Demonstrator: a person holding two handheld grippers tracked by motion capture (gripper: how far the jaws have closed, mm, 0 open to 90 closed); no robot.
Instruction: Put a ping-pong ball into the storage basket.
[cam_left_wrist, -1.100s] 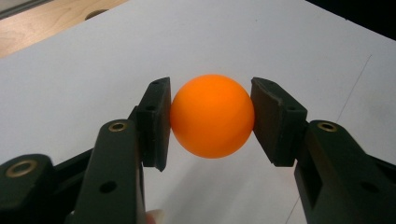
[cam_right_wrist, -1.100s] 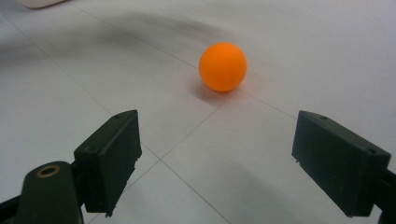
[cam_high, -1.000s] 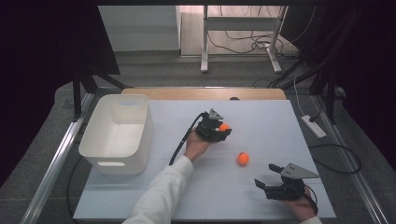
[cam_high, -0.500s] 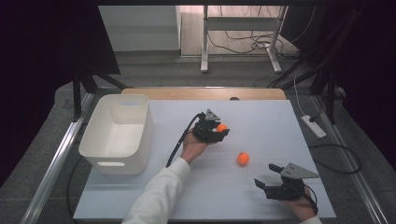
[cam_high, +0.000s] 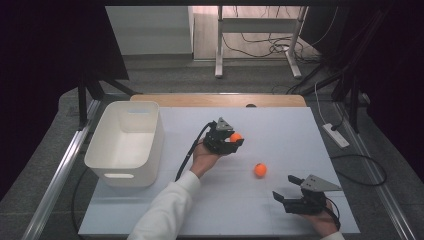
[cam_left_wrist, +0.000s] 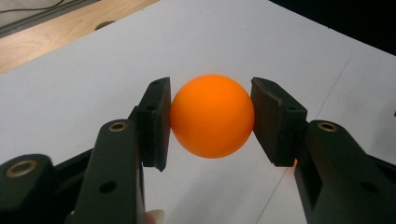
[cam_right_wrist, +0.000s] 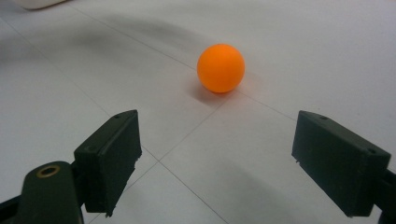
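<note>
Left gripper (cam_high: 231, 141) w/ held ball shifted slightly left/up vs 1 s ago; right gripper (cam_high: 292, 192) unmoved.
High view: held orange ball (cam_high: 235, 137) at table (cam_high: 280, 125) centre, white bin (cam_high: 125, 145) to left; second orange ball (cam_high: 260, 170) loose btwn grippers.
Left gripper view: pads clamped on held ball (cam_left_wrist: 212, 115), both sides touching.
Right gripper view: jaws wide apart, nothing btwn; second ball (cam_right_wrist: 221, 68) on table ahead, apart.

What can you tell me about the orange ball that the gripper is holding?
The held orange ball is small, round and smooth with a matte, plastic-like look and no markings. The left gripper is shut on it, one black pad pressing each side. It is held above the white table, right of the white bin.
</note>
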